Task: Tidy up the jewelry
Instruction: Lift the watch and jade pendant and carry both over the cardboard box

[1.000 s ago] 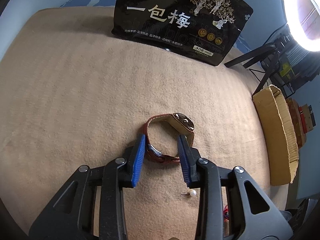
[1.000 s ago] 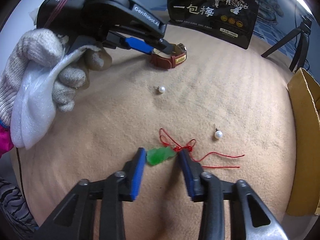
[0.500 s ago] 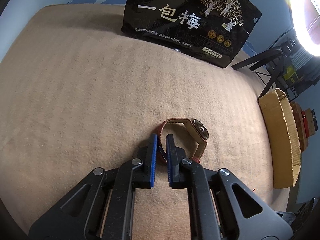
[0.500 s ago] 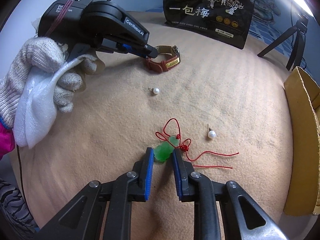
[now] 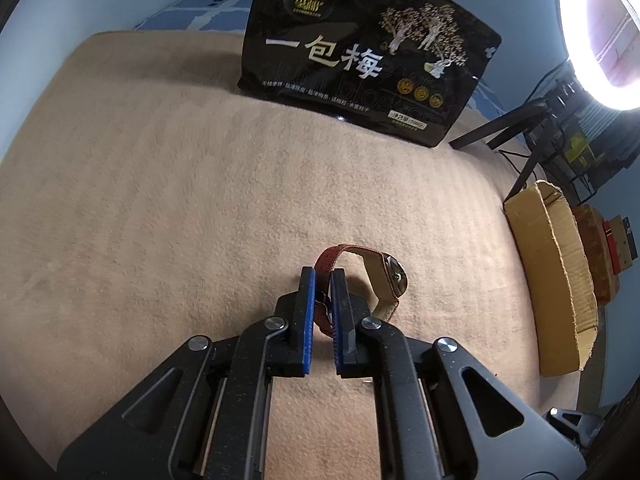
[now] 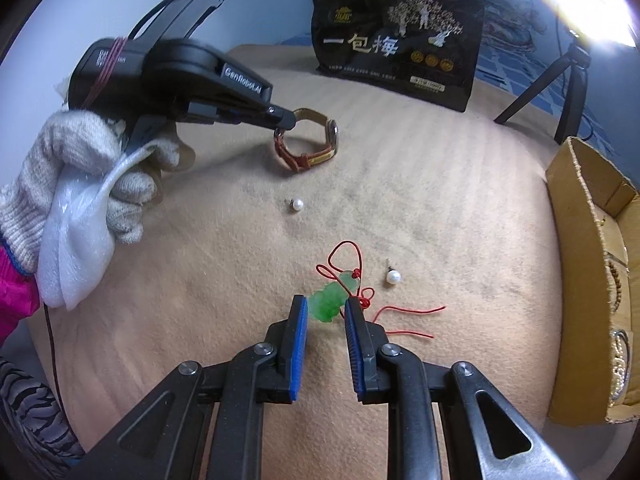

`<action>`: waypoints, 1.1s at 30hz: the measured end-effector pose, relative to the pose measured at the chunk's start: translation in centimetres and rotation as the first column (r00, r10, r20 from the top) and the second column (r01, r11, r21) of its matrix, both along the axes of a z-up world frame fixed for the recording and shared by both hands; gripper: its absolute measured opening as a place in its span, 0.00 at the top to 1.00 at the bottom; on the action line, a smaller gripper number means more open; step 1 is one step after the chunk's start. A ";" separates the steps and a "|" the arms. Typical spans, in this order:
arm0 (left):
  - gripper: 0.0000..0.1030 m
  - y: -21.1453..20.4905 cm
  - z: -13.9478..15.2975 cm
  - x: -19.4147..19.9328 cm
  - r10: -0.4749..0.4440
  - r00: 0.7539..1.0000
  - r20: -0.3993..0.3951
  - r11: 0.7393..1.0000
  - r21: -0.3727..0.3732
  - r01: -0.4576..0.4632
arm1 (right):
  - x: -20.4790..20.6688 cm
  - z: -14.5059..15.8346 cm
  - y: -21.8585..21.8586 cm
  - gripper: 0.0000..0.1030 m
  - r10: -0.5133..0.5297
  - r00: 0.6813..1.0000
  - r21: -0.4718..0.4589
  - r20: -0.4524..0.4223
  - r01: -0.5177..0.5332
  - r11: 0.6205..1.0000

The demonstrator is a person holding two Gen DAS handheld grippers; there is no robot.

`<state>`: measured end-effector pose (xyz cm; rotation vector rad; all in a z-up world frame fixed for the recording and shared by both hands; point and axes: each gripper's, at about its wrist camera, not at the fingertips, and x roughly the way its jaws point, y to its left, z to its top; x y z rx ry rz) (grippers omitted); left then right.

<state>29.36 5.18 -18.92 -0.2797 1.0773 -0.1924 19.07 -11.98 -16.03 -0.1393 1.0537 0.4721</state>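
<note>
My left gripper [image 5: 323,280] is shut on the brown strap of a wristwatch [image 5: 374,270] and holds it just above the tan blanket [image 5: 160,220]. The watch [image 6: 310,144] also shows in the right wrist view, hanging from the left gripper [image 6: 285,123]. My right gripper [image 6: 326,312] is shut on a green jade pendant [image 6: 330,300] whose red cord [image 6: 404,312] trails over the blanket. Two pearl earrings [image 6: 297,205] [image 6: 393,277] lie loose on the blanket.
A black snack bag [image 5: 360,56] stands at the far edge of the blanket. An open cardboard box [image 6: 596,280] with beads inside sits at the right. A ring light [image 5: 600,32] on a tripod [image 6: 560,92] stands behind it.
Both grippers closed from open, the left on the watch strap, the right on the jade pendant. The watch has since lifted off the blanket; the pendant has risen slightly.
</note>
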 end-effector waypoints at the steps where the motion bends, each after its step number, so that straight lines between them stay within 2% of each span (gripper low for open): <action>1: 0.95 -0.1 0.2 -0.1 0.000 1.000 0.002 1.000 -0.001 0.000 | -0.1 0.2 -0.2 0.83 -0.003 1.000 0.003 0.004 0.003 1.000; 16: 0.95 -2.4 4.1 -1.8 -0.034 0.997 0.074 0.999 -0.026 0.036 | -0.5 3.5 -2.8 0.83 -0.063 0.995 0.043 0.080 0.060 0.997; 33: 0.95 -8.7 7.9 -3.1 -0.125 0.982 0.140 0.989 -0.061 0.135 | -0.9 7.5 -9.5 0.83 -0.209 0.966 0.091 0.155 0.197 0.976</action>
